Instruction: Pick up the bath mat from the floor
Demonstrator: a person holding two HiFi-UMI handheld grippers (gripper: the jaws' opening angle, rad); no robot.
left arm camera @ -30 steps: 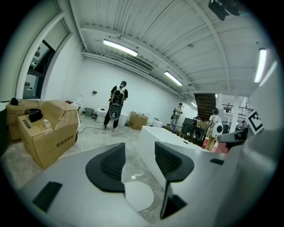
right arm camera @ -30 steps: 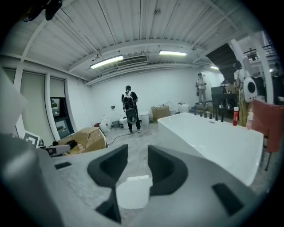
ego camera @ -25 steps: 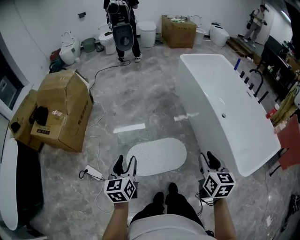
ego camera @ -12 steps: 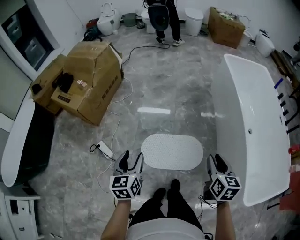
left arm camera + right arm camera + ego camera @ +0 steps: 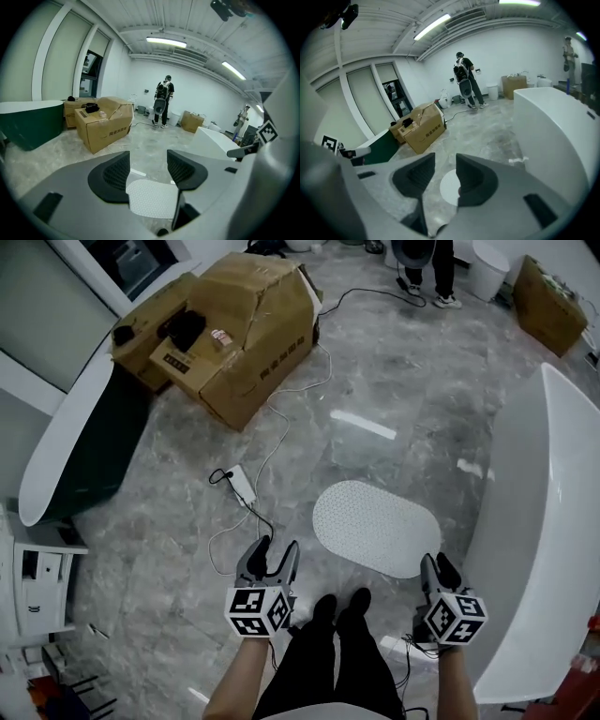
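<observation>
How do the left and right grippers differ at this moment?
The left gripper has its jaws wider apart than the right gripper, and they have just been opening. The left gripper is off the mat's left end; the right gripper is at its right end, beside the white tub. Both are open and empty, pointing toward the mat on the floor.

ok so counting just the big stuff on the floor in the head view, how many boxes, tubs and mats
cardboard boxes: 3
bathtubs: 2
bath mat: 1
total: 6
</observation>
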